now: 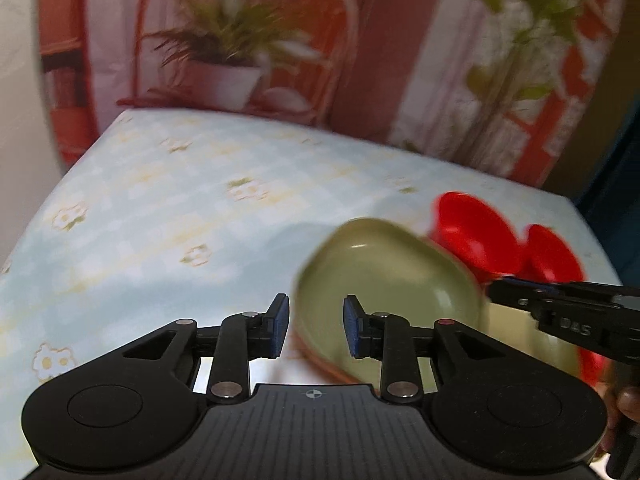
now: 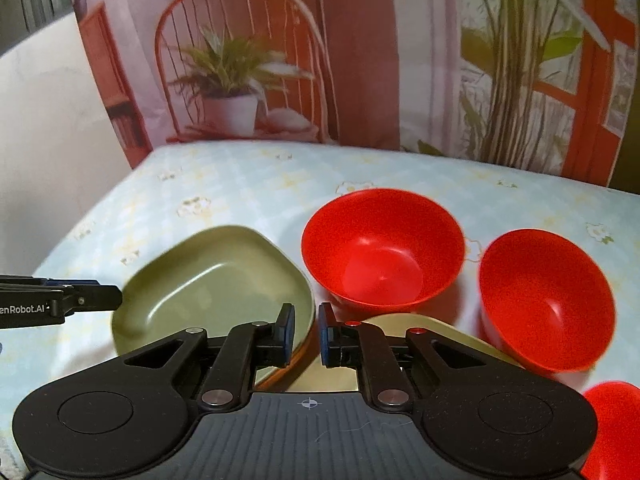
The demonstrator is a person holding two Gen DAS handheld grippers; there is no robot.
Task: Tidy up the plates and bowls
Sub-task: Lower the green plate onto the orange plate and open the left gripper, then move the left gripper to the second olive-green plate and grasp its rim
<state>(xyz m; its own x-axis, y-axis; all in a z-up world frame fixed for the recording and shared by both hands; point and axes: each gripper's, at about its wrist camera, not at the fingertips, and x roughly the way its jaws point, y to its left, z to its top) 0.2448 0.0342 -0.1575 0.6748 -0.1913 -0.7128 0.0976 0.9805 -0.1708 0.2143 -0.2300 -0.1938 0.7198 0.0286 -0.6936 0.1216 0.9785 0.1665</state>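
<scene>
The green plate [image 2: 212, 280] is tilting, its rim sitting between the fingers of the right tongs [image 2: 306, 330], which look closed onto that edge; the left tongs [image 1: 316, 326] are hanging released just beside its opposite side, gripping nothing. A 2nd, paler plate [image 2: 440, 332] is lying flat under the right tongs. 2 red bowls [image 2: 382, 246] are standing just right of the green plate, a 3rd bowl [image 2: 612, 420] at the near right. The left half of the desk [image 2: 240, 184] is offering free room.
</scene>
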